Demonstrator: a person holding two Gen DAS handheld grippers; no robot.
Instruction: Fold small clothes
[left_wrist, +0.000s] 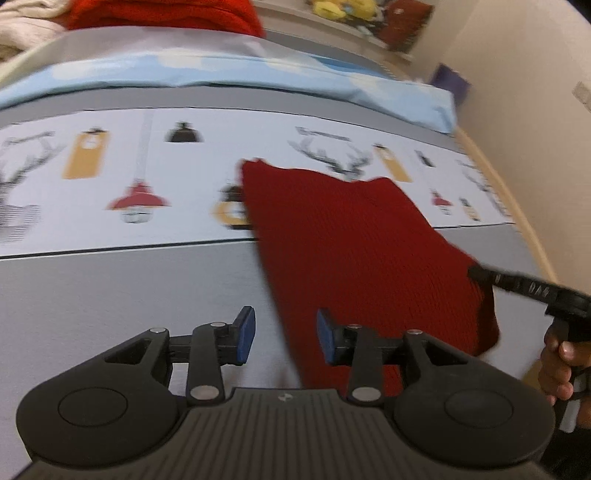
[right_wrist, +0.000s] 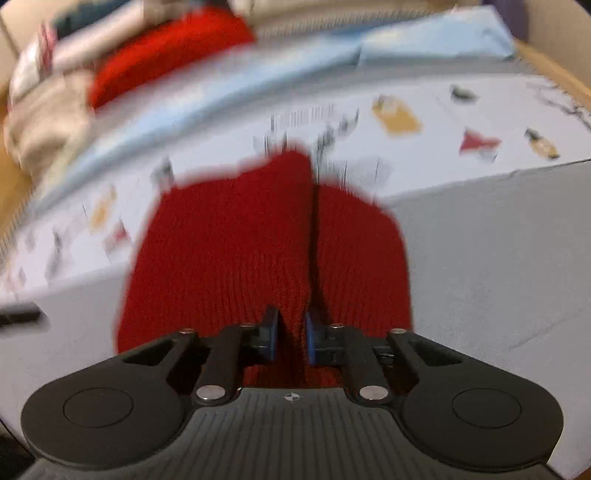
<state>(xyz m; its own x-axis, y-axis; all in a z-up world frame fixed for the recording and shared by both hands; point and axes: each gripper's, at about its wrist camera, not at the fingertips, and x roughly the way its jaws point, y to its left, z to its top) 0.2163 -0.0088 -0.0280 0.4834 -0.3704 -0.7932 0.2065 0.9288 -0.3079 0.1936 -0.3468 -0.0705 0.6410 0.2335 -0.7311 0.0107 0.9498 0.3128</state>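
Two claws in view, one per wrist camera. Right claw (right_wrist: 291, 338) low in the centre of its frame, blue pads (right_wrist: 309, 341) pinched tight on a raised ridge of the red knitted garment (right_wrist: 229, 243); knit bunched into a fold running up from the pads toward the middle of the frame; rest of the garment spread over the grey surface (right_wrist: 498, 266) and onto the white printed sheet (right_wrist: 424, 110) above it. Left claw (left_wrist: 286, 334) at bottom centre of its frame, pads (left_wrist: 246, 325) apart with nothing pressed between them; left pad over bare grey, right pad over the near edge of the same red garment (left_wrist: 351, 240), contact not clear through the blur. Garment slanting from mid-frame down to the lower right there; black tips of the other claw (left_wrist: 480, 275) clamped on its right edge; a hand (left_wrist: 557, 369) on that tool's grip at the right margin. Farther up: light blue cloth (left_wrist: 258, 70) across the frame; a second red knit (left_wrist: 166, 14) at the top left; pale fabric (left_wrist: 26, 26) in the upper left corner; beige wall (left_wrist: 517, 74) at upper right.
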